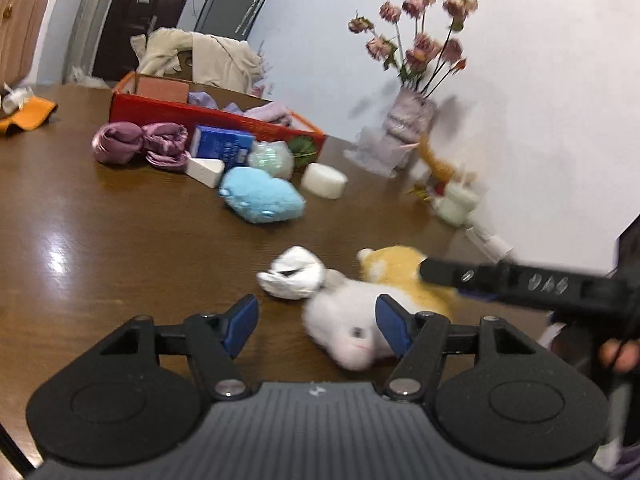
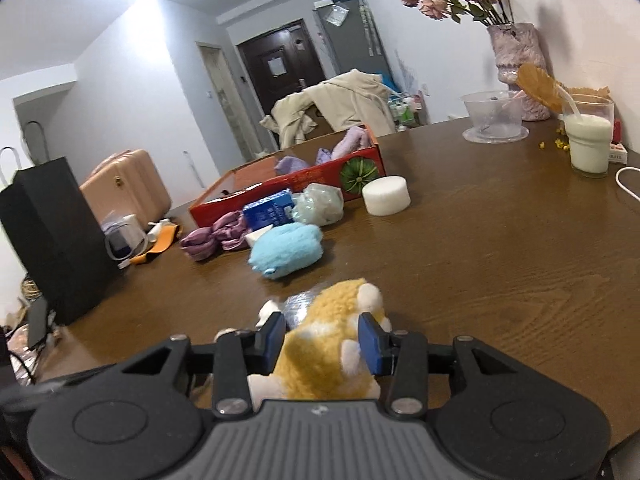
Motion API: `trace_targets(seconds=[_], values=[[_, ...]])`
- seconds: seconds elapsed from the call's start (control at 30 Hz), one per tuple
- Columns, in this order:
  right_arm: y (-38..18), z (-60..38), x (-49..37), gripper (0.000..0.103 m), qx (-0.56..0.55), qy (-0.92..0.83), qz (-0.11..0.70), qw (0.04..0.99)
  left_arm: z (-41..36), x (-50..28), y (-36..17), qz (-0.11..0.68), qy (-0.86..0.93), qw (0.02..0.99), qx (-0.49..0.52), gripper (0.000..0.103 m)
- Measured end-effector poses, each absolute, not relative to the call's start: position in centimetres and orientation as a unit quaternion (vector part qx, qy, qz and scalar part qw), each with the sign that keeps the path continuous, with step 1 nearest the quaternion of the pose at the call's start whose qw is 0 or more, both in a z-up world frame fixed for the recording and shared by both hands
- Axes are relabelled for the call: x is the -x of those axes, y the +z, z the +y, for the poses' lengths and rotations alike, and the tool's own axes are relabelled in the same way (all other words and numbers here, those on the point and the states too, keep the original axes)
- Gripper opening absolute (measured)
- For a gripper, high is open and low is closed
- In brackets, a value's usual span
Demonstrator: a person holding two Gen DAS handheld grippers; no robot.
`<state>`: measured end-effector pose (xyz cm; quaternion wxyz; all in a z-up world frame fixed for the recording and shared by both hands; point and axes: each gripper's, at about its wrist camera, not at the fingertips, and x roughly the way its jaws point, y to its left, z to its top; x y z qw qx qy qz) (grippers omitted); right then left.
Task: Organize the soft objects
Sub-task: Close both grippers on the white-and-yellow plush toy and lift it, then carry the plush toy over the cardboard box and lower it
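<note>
A yellow-and-white plush toy [image 2: 324,348] lies on the brown table between my right gripper's [image 2: 322,340] blue pads, which press its sides. In the left wrist view the same toy [image 1: 400,272] lies beside a white plush [image 1: 344,320] and a crumpled white cloth [image 1: 296,274]. My left gripper [image 1: 316,320] is open, its right pad over the white plush. A blue plush [image 1: 262,196] [image 2: 286,250], purple cloths [image 1: 140,144] and a red box [image 1: 216,114] [image 2: 288,184] holding lilac cloths lie farther back.
A white foam cylinder [image 2: 386,195], a blue packet [image 2: 268,210] and a green-white bundle [image 2: 322,204] lie by the box. A vase of dried flowers [image 2: 516,64], a clear bowl [image 2: 494,116] and a glass of milk [image 2: 588,140] stand by the wall. A black bag [image 2: 52,232] stands left.
</note>
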<state>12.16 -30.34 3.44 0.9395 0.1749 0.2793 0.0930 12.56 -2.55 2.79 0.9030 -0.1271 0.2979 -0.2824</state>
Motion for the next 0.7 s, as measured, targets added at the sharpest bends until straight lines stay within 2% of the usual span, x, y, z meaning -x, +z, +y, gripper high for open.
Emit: trace_targets(seconds=[0.23, 0.3, 0.37, 0.4, 0.43, 0.6, 0.7], values=[[3.0, -30.7, -11.6, 0.047, -0.178, 0.098, 0.277, 0.939, -3.5, -13.8, 2.3, 0.322, -0.326, 0.867, 0.198, 0.071], [2.3, -30.8, -12.1, 0.051, -0.186, 0.099, 0.285, 0.935, -3.7, -14.9, 1.4, 0.349, -0.313, 0.858, 0.207, 0.066], [1.8, -31.1, -12.5, 0.050, -0.203, 0.107, 0.286, 0.930, -3.9, -15.5, 0.8, 0.362, -0.314, 0.851, 0.214, 0.050], [1.7, -31.1, -12.6, 0.048, -0.202, 0.107, 0.287, 0.930, -4.0, -15.6, 0.8, 0.361, -0.316, 0.851, 0.212, 0.047], [1.8, -31.2, -12.7, 0.044, -0.200, 0.104, 0.282, 0.933, -4.1, -15.8, 1.1, 0.358, -0.320, 0.852, 0.209, 0.046], [4.9, -32.4, -13.9, 0.043, -0.203, 0.133, 0.233, 0.942, -4.2, -17.6, 5.0, 0.309, -0.336, 0.866, 0.207, 0.046], [7.7, -32.8, -17.7, 0.043, -0.182, 0.145, 0.199, 0.952, -4.7, -21.2, 7.7, 0.282, -0.333, 0.877, 0.202, 0.046]])
